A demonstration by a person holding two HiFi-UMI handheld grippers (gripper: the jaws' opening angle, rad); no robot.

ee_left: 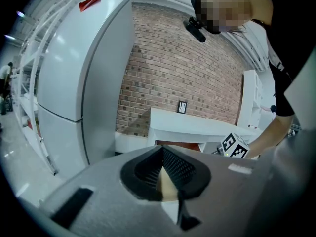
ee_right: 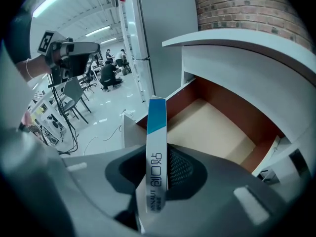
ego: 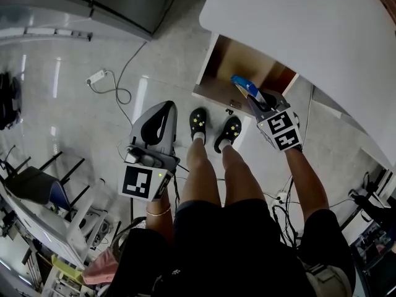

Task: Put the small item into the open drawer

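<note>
The small item is a flat white and blue box (ego: 242,84) (ee_right: 156,142), standing on edge between my right gripper's jaws. That right gripper (ego: 252,98) (ee_right: 157,179) is shut on the box and holds it over the front edge of the open drawer (ego: 230,59) (ee_right: 212,127). The drawer is wood-lined, looks empty, and is pulled out from under a white tabletop (ego: 309,23) (ee_right: 247,41). My left gripper (ego: 162,117) (ee_left: 163,174) hangs low at the person's left side, away from the drawer. Its jaws are shut with nothing between them.
The person's legs and black shoes (ego: 213,129) stand just in front of the drawer. A power strip with its cable (ego: 98,77) lies on the floor to the left. Chairs (ego: 37,187) stand at the far left. A tall white fridge (ee_left: 84,73) and a brick wall (ee_left: 187,73) rise beyond.
</note>
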